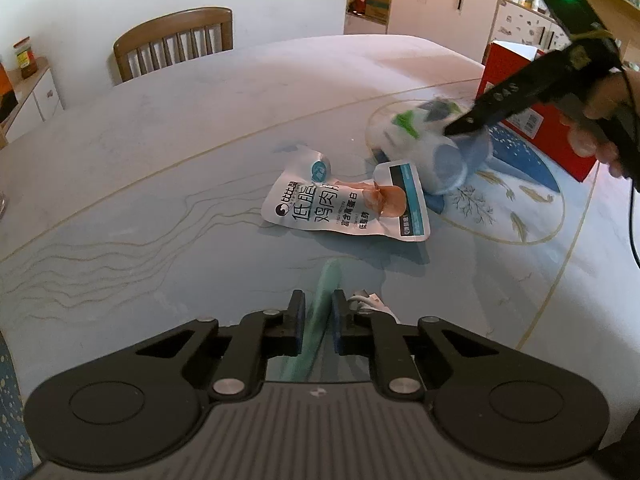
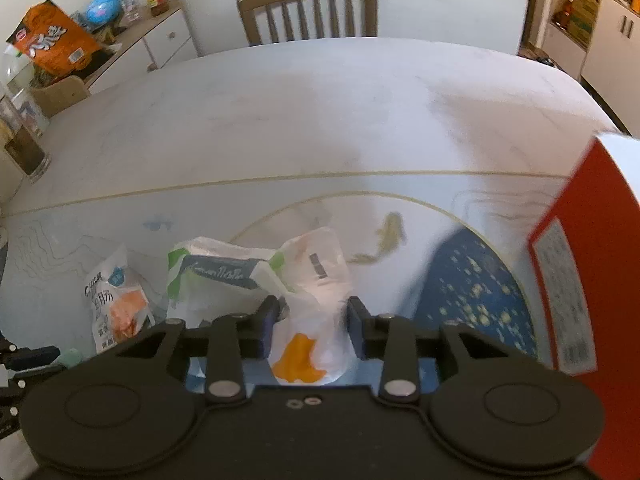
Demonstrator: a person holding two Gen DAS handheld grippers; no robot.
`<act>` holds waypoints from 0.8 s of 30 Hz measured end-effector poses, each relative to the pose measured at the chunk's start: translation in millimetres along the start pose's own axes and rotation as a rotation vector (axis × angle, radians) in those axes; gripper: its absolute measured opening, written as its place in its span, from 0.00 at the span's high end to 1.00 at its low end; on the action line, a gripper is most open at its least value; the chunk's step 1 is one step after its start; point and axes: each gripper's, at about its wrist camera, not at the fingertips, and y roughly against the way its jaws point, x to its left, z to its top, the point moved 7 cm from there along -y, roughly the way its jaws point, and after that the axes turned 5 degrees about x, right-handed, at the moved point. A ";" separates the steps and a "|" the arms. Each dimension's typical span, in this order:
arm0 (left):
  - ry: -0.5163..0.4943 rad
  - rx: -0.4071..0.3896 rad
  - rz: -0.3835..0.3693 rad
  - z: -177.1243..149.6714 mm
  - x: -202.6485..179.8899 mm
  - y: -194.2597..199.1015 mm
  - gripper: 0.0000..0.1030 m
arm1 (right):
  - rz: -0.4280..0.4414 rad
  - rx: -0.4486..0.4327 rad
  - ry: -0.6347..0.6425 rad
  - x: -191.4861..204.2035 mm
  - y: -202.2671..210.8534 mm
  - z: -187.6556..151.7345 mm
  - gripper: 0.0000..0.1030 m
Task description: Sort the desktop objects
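on the far left of the right wrist view, an orange snack box (image 2: 52, 42) tilted on a side cabinet (image 2: 148, 46), and a glass jar (image 2: 24, 136) at the table's left edge. a wooden chair (image 1: 172, 42) pushed against the far side of a pale table (image 1: 200, 128) printed with thin wavy lines and a blue fish motif. low in the left wrist view, the left gripper (image 1: 319, 312), pinched nearly closed on a soft pale-green item (image 1: 322, 308), blurred, running up between the blue pads; what it is, unclear. a bit of white cable or plug (image 1: 370, 300) just right of those fingers. near the table's middle, a white chicken snack pouch (image 1: 348, 204) lying flat with chinese lettering, apart from both grippers. just to its right, a clear plastic bag (image 2: 316, 280) with an orange print, and a white and green tissue pack (image 2: 224, 276) touching the bag's left side. the right gripper (image 2: 312, 320) closed on that bag, pads pressing its crumpled sides, in the left wrist view seen with a person's hand (image 1: 600, 120) on the handle. on the far right, a red carton (image 2: 580, 280) standing close beside the bag, with white cupboards (image 1: 440, 4) behind.
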 end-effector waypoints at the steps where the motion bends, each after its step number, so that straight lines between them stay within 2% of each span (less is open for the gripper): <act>1: 0.012 0.000 -0.004 0.4 1.0 -0.2 0.91 | 0.002 -0.003 -0.005 -0.9 3.1 -2.3 0.70; 11: 0.138 -0.016 -0.037 -7.0 7.7 5.9 0.92 | 0.032 0.014 0.022 4.5 39.5 -34.6 0.72; 24: 0.185 -0.051 -0.057 -4.1 -1.1 35.7 0.93 | 0.059 -0.002 0.049 4.6 83.6 -55.7 0.72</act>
